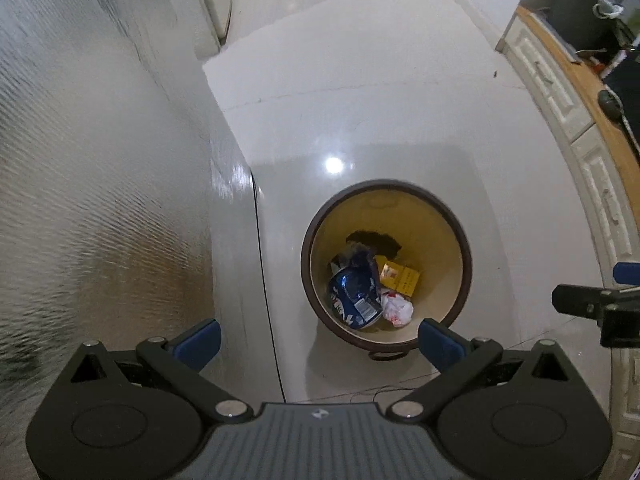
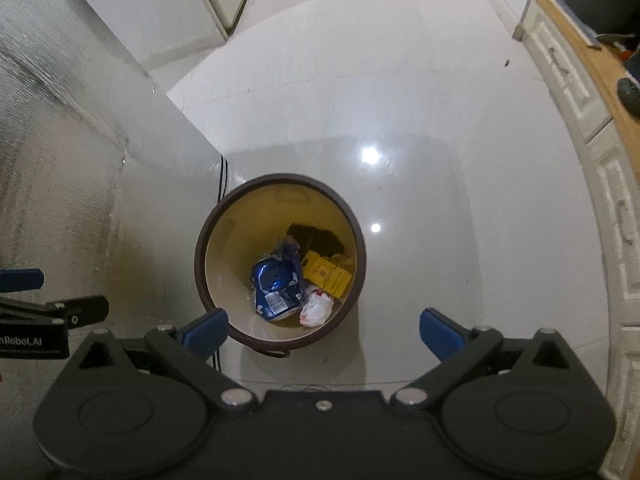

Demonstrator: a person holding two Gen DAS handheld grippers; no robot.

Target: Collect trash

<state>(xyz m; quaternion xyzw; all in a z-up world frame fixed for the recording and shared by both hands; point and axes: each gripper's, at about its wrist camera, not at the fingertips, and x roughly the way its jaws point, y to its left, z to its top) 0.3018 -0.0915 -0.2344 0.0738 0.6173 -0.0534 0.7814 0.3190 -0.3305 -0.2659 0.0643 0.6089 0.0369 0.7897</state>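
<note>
The right gripper (image 2: 323, 332) hangs above the bin (image 2: 280, 180), pointing steeply down, its blue pads (image 2: 204, 332) spread wide with nothing between them. The left gripper (image 1: 320, 340) is likewise apart and empty. This fits trash just dropped: a blue wrapper (image 2: 276, 284), yellow box (image 2: 328, 276) and white crumple (image 2: 316, 308) lie at the bottom of the bin, which stands upright on the pale floor (image 2: 440, 140). A silvery panel (image 2: 60, 120) stands close on the left, and a white cabinet (image 2: 612, 200) with a wooden desk (image 2: 576, 40) is off to the right. Nothing blocks the bin's mouth.
</note>
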